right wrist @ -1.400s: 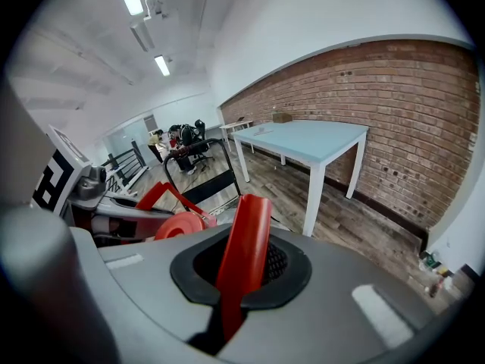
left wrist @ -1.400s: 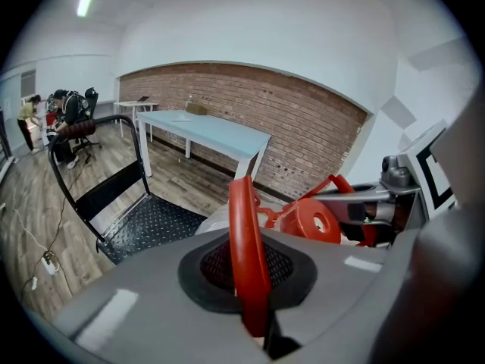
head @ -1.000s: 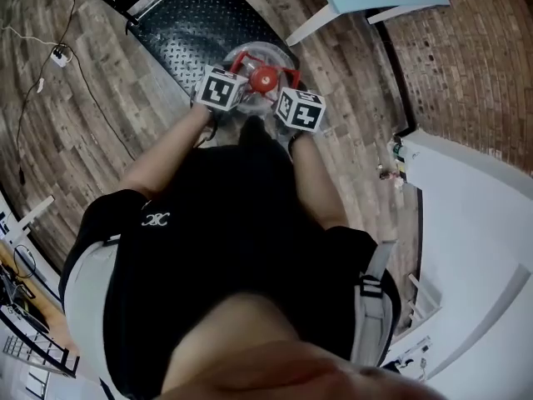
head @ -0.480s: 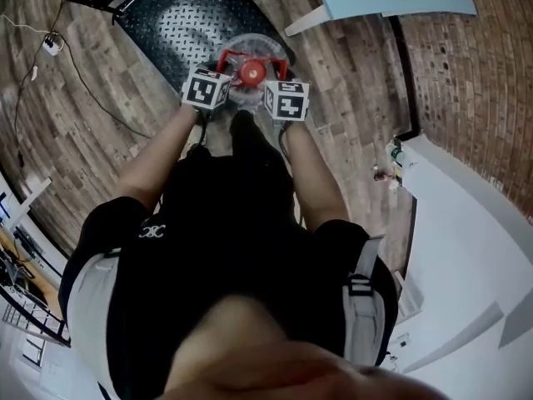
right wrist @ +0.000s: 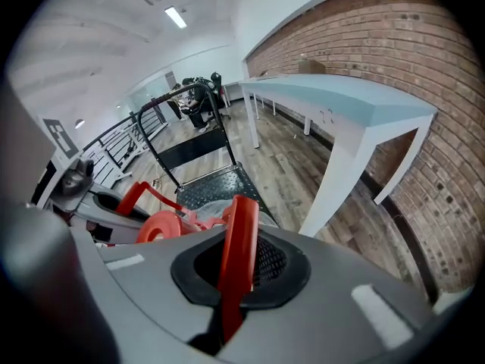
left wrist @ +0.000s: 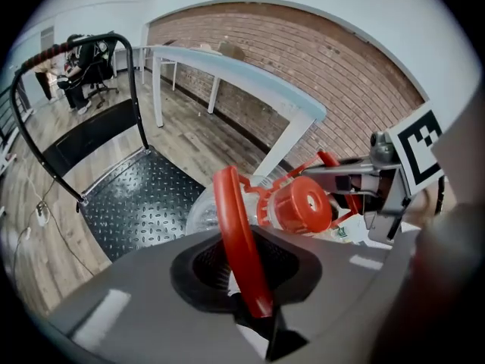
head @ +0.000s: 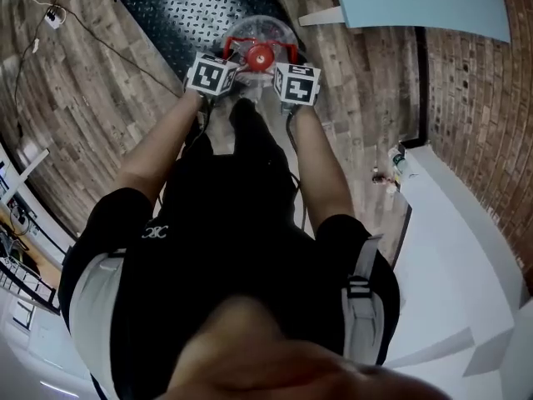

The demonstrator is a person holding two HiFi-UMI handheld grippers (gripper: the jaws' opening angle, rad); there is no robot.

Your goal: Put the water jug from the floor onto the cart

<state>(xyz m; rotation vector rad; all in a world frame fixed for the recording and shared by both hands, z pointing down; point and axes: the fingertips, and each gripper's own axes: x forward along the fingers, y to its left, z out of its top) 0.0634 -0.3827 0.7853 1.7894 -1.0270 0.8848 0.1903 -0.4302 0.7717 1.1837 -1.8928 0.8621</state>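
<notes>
Water jug [head: 265, 28] upright, red cap [head: 261, 56] upward

Right tool [right wrist: 231, 294] clamps the red handle [right wrist: 241, 233] of the water jug [right wrist: 206, 212] at lower centre; black cart [right wrist: 216, 184] behind, pale desk [right wrist: 333, 97] upper right.

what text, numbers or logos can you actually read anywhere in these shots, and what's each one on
No words or numbers can be read in any view.
Label by the neck of the water jug, white and green: too blurred to read.
White emblem on the person's black shirt: a logo shape, no legible letters.
Marker cubes: black and white square patterns only, no text.
</notes>
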